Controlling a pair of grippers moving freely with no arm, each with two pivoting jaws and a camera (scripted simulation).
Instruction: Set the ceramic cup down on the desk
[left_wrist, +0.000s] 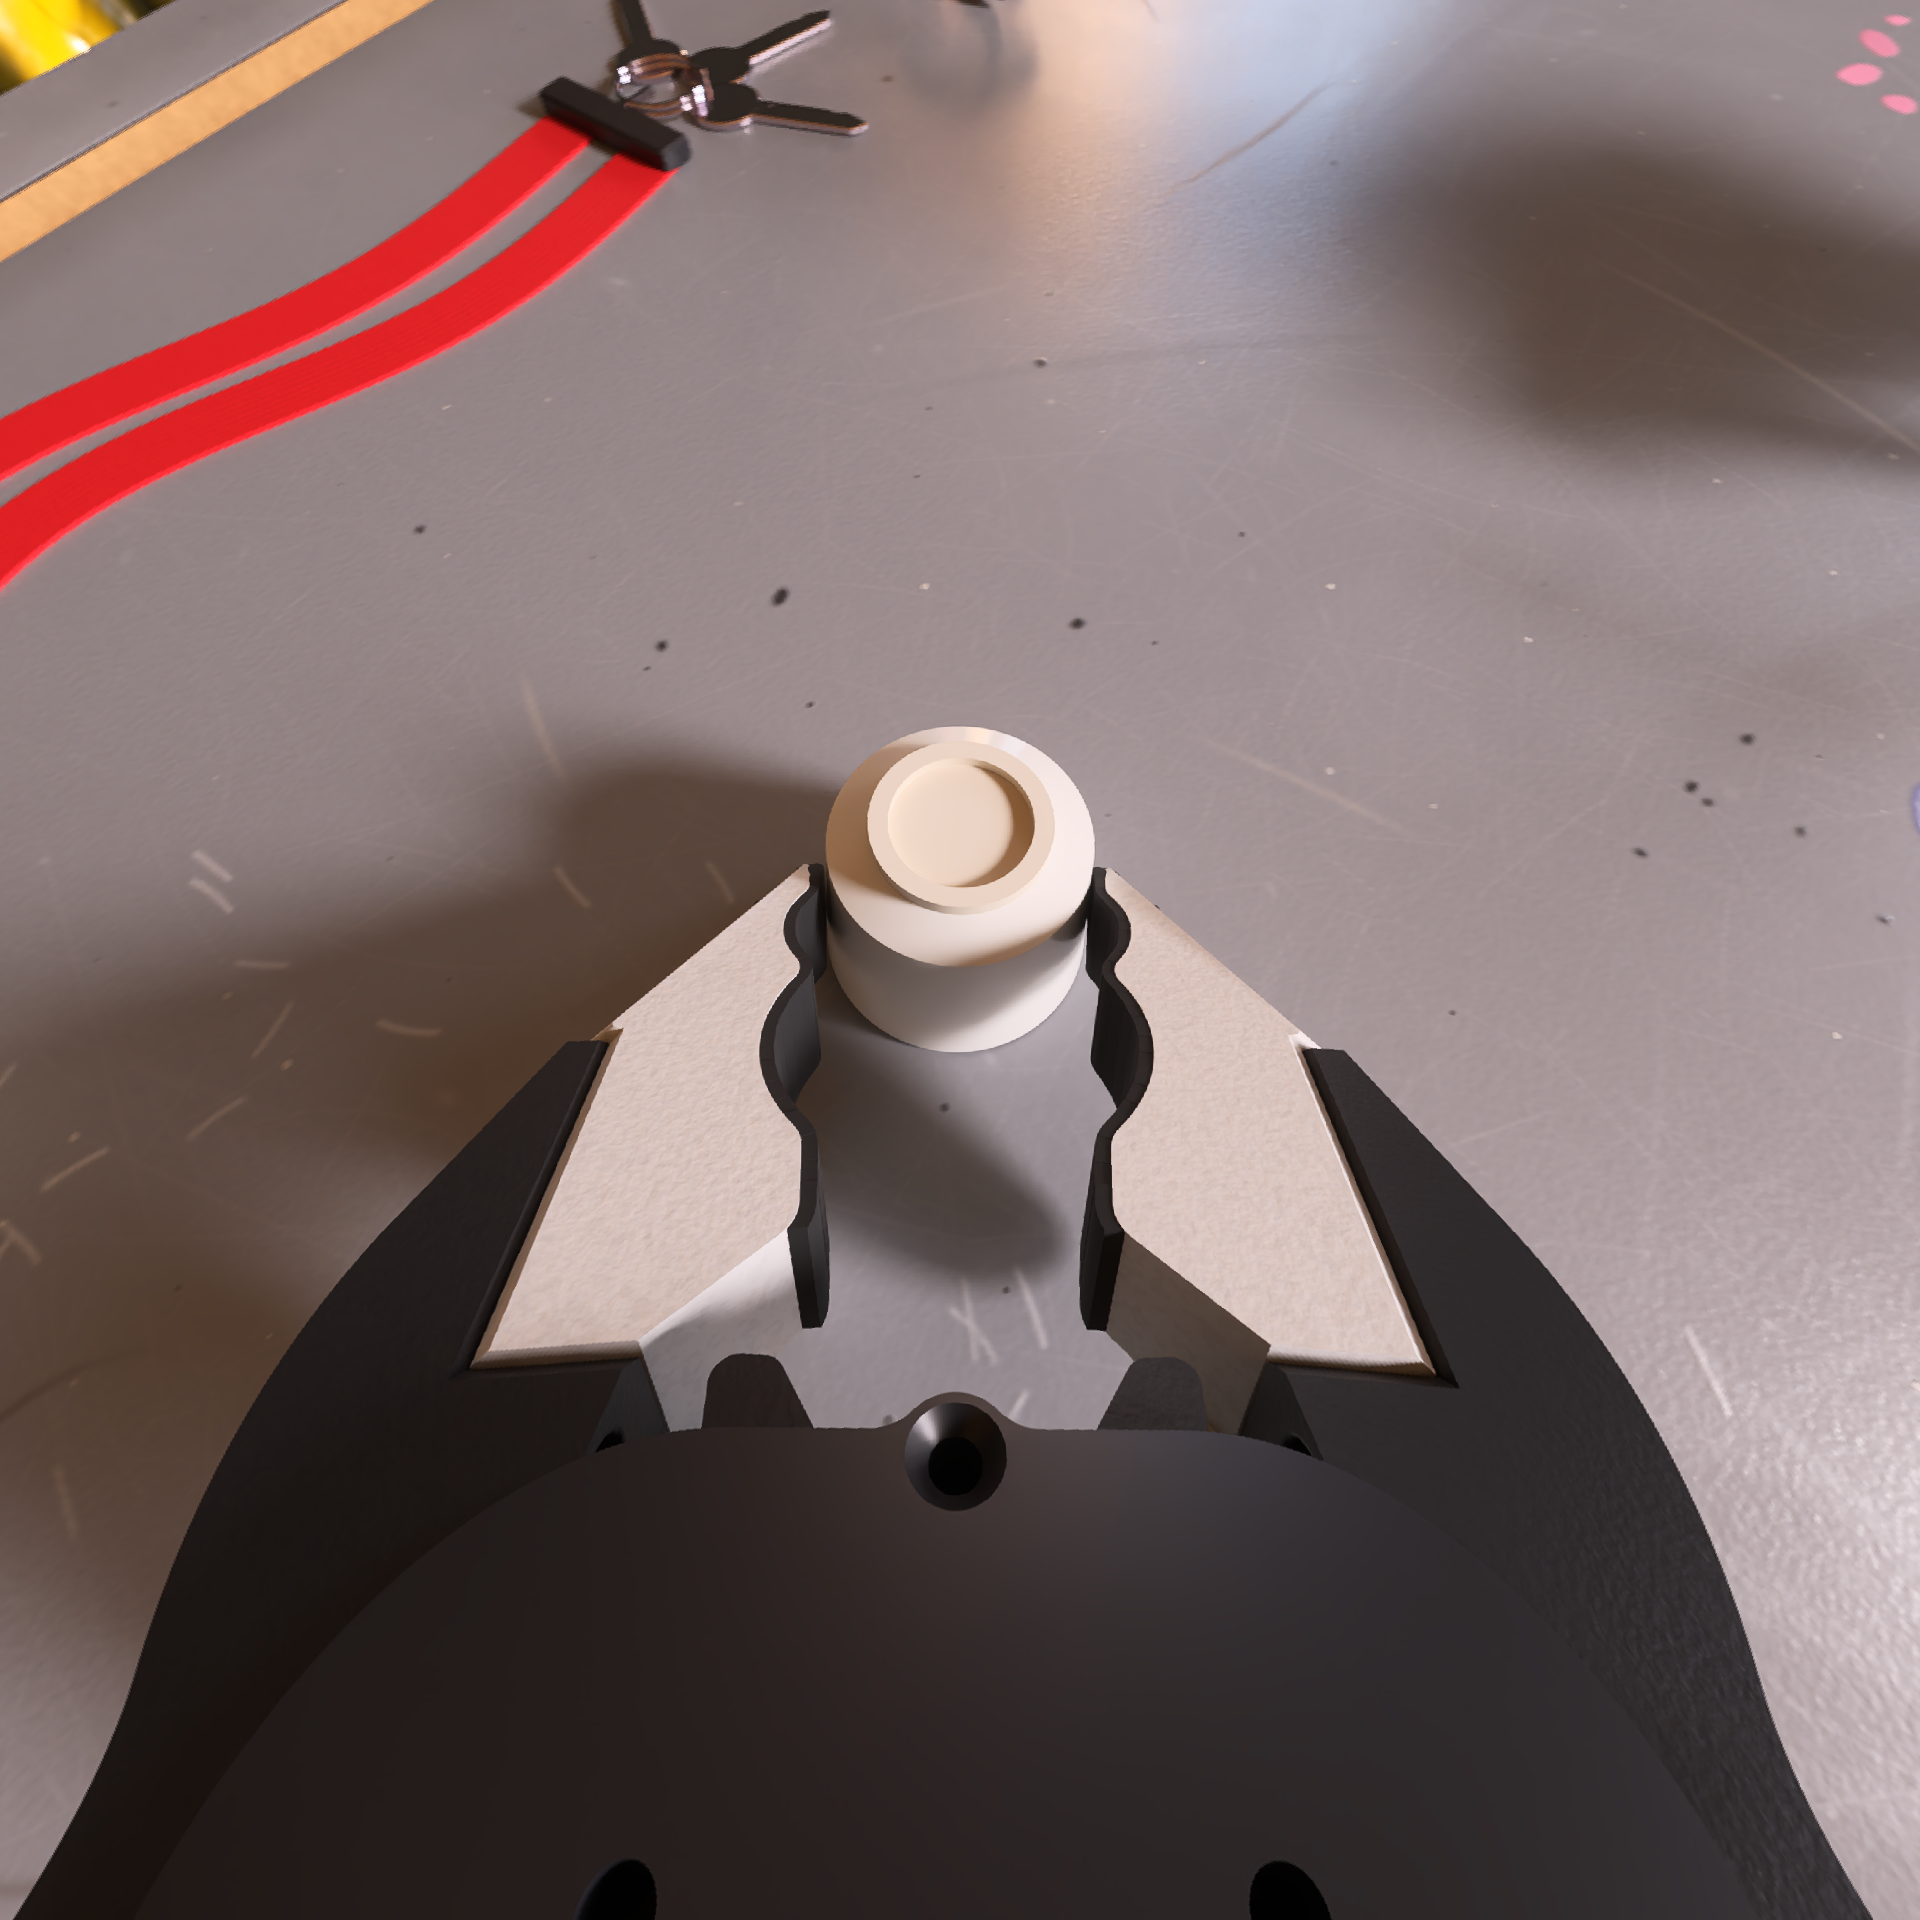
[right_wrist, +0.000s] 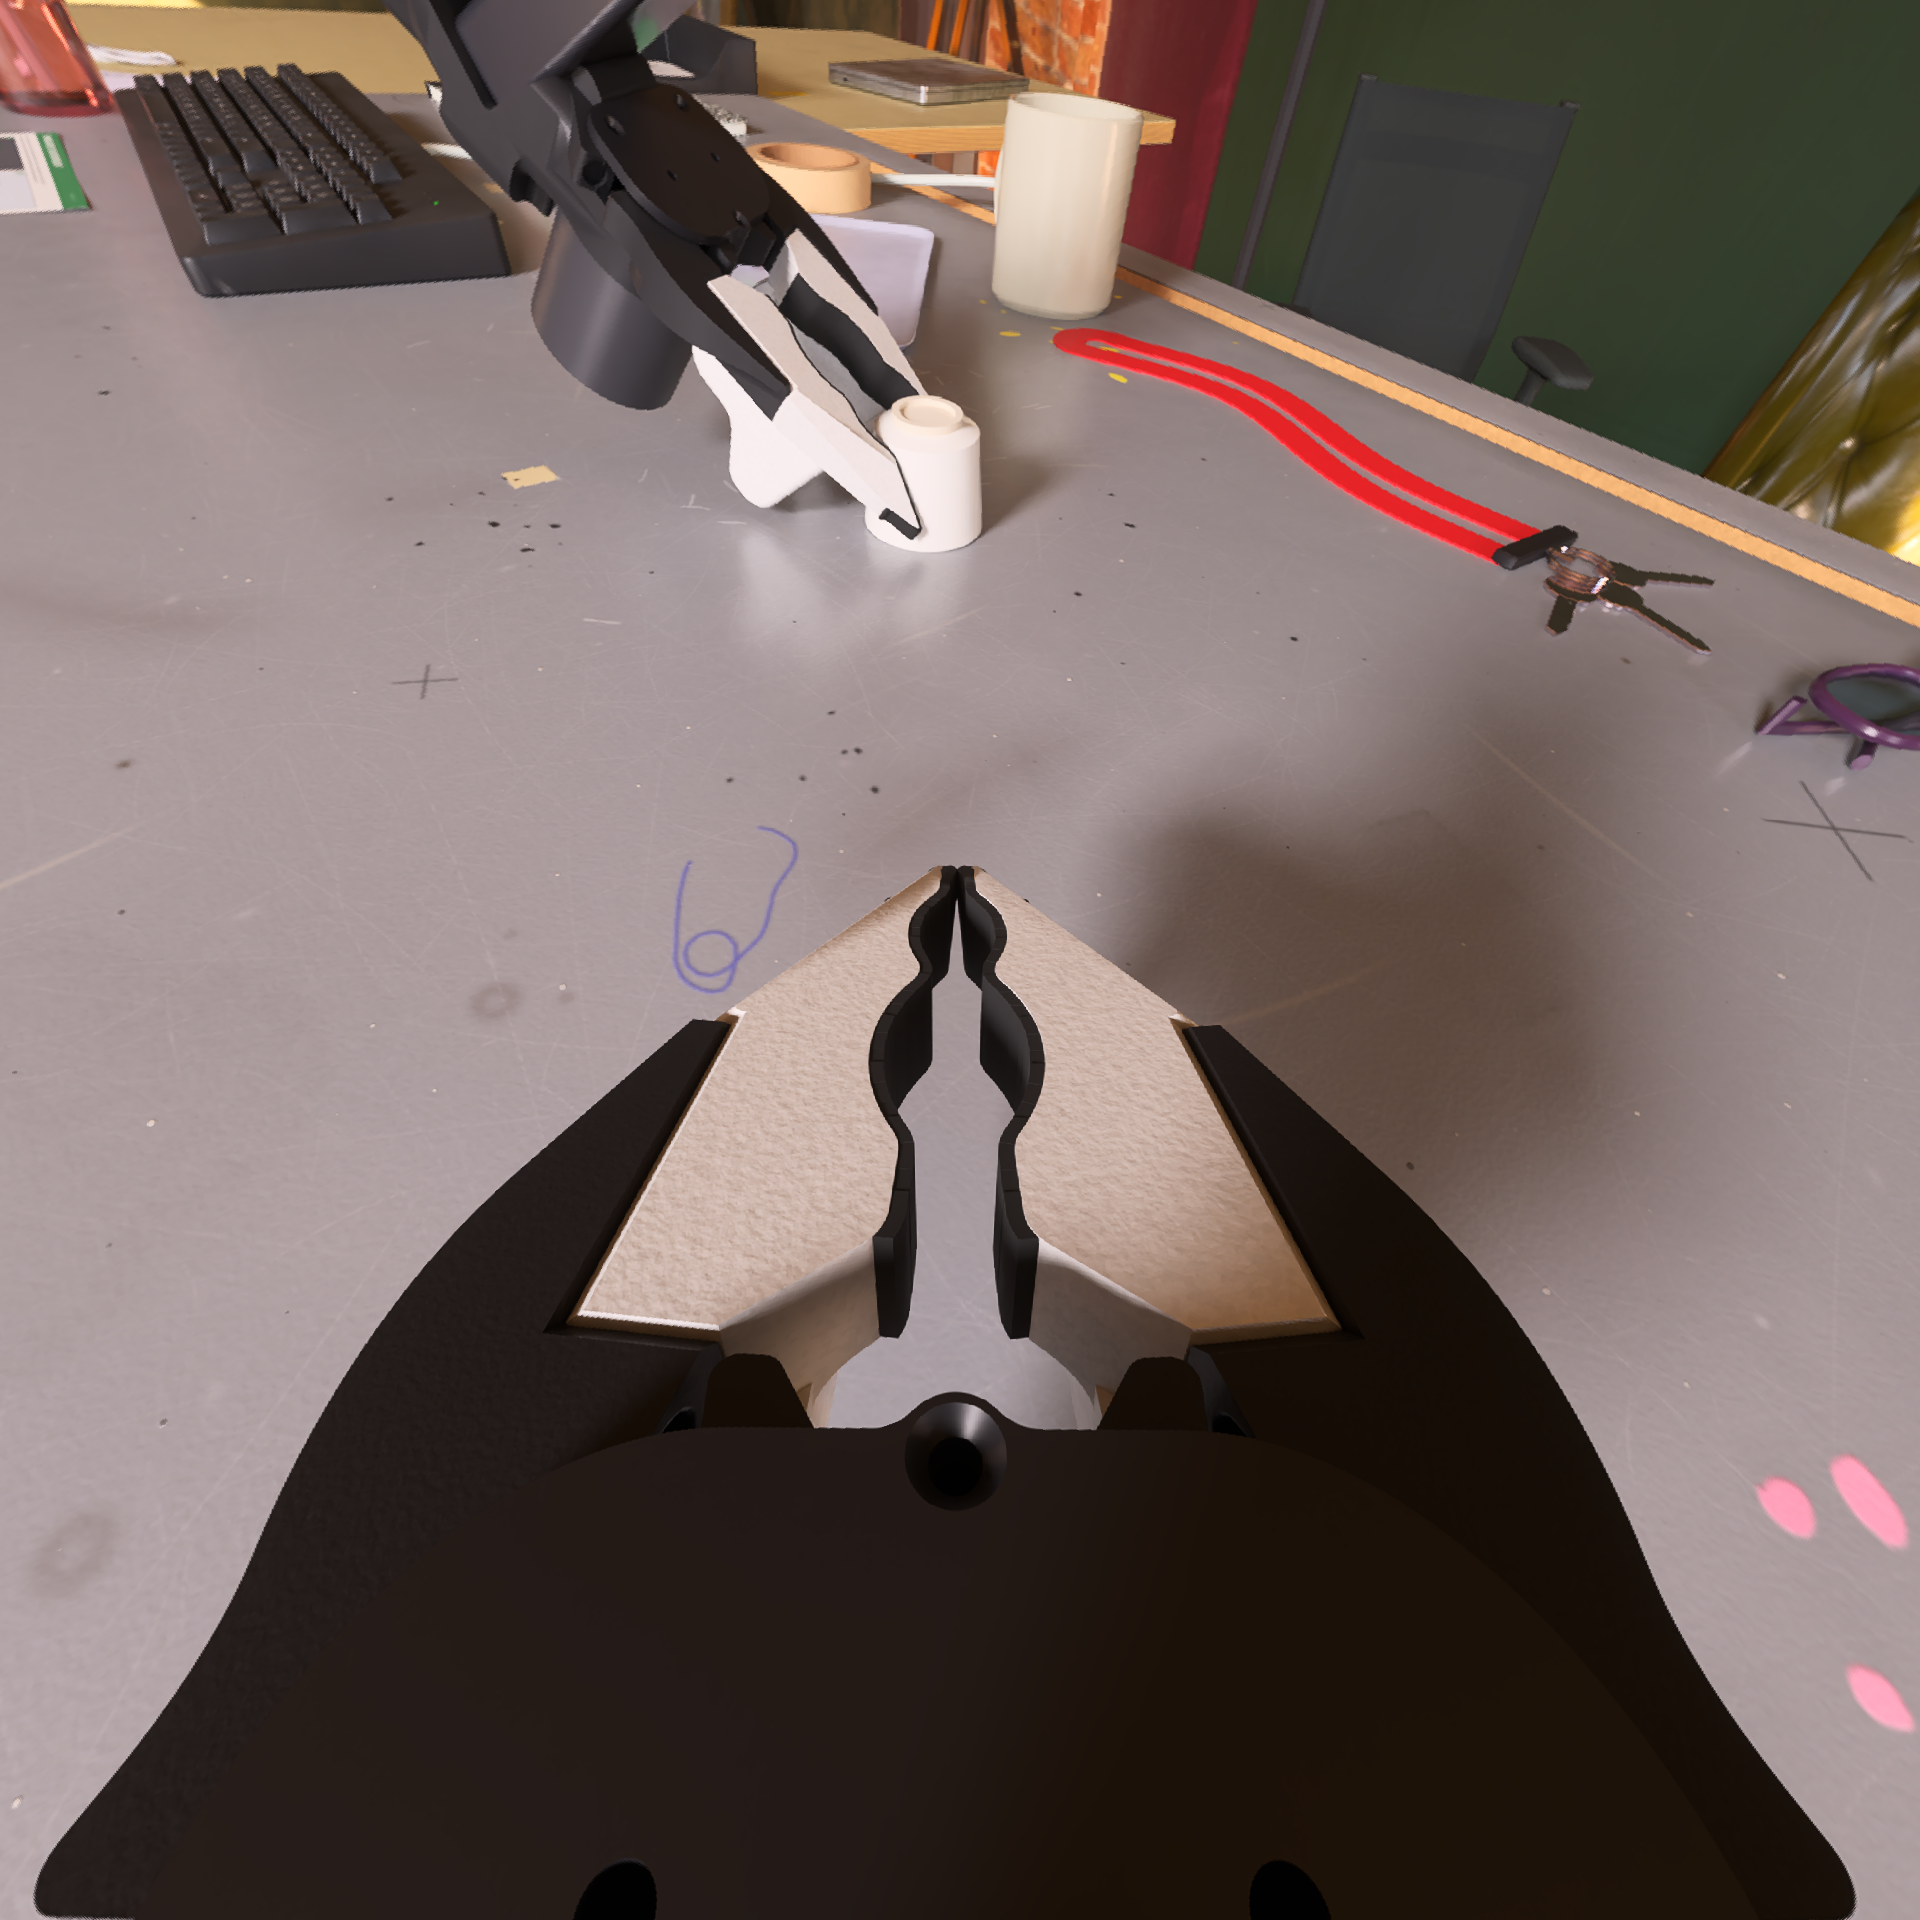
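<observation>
My right gripper (right_wrist: 957, 873) hung over the grey desk (right_wrist: 312, 831) with its fingertips pressed together on nothing. At twelve o'clock from it, my left gripper (left_wrist: 957, 914) pinched the small ceramic cup (left_wrist: 957, 883) between its fingertips, upside down, its rim on the desk. Farther off, at two o'clock, lay a red lanyard (right_wrist: 1309, 436) with keys (right_wrist: 1621, 603), and a tall cream mug (right_wrist: 1060, 203) stood at twelve beside a keyboard (right_wrist: 291, 177) at eleven.

Small cream ceramic cup (left_wrist: 958, 894) (right_wrist: 932, 473); upside down, foot ring uppermost; rim on the grey desk (left_wrist: 1351, 644).
</observation>
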